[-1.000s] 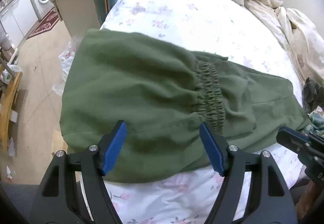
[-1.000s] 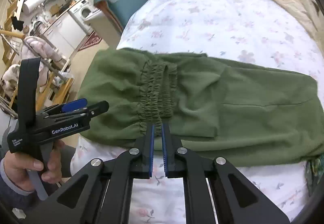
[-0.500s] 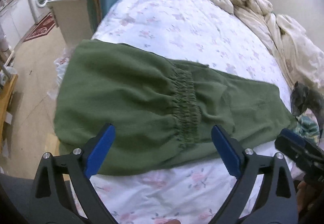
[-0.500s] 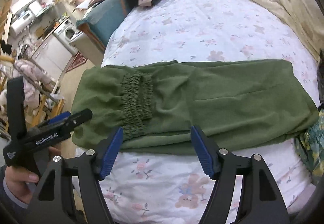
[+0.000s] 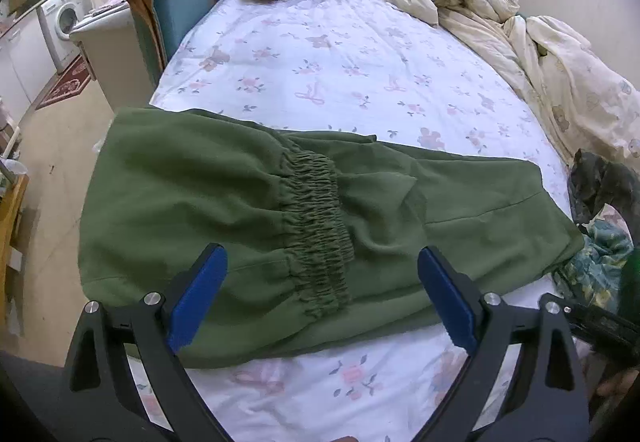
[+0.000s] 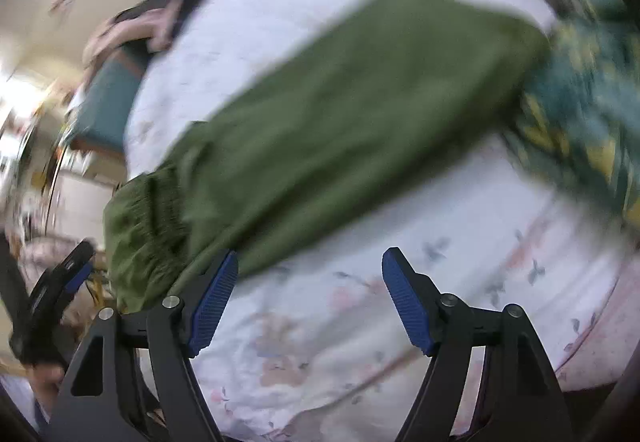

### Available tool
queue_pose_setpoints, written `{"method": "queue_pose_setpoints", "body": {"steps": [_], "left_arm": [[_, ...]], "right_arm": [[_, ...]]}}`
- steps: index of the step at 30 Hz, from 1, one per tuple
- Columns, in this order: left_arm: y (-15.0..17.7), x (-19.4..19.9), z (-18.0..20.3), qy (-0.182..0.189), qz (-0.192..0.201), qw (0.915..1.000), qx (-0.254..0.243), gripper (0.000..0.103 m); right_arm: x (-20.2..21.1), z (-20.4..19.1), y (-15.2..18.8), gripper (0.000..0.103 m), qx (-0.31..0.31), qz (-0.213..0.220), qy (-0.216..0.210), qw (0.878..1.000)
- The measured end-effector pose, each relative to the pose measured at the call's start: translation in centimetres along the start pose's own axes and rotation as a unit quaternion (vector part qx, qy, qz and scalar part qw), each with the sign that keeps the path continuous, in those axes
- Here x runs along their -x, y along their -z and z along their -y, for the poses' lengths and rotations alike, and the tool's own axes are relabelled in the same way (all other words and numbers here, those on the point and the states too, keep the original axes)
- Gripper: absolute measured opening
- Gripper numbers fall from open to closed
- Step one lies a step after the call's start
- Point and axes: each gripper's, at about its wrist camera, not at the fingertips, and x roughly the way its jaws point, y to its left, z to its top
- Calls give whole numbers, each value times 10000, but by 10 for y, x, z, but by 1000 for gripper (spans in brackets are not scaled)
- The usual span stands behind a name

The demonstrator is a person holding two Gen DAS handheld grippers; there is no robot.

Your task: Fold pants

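Left wrist view — pants (image 5: 256, 210) beyond wide, empty jaws; right jaws opening, empty — pants upper-left.

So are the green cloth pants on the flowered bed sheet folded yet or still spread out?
Folded at least once: the green cloth pants lie as a band on the flowered bed sheet, their elastic waistband lying mid-band over another layer.

The pants (image 5: 248, 202) are matt green cloth, a little rough, with a gathered elastic band (image 5: 316, 226). The bed sheet (image 5: 340, 58) is smooth white cotton-like cloth with printed flowers. The left gripper (image 5: 320, 294) has matt black plastic arms, ribbed blue pads (image 5: 198, 296) and shiny metal screws (image 5: 152, 297).
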Motion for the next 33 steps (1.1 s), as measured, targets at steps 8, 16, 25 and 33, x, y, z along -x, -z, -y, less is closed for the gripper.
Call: {"method": "queue_pose_setpoints", "body": {"steps": [8,16,25,33], "left_arm": [[-5,-13,7,30,-145,9999,-81,95],[-11,-23,-4,-93,-215,9997,14,95],[-23,-17,-24,-353,-27,9985,412,95],[-20,-11,-30,-441,73,9984,351,95]], "right_arm": [[-26,48,-44,62,-781,376,389,9955],[-15,80,-76,47,-1782,1339,205,9746],[8,55,-72,4,-1424,1772,-45,9738],[25,-100,-45,4,1889,2134,-161,9584]]}}
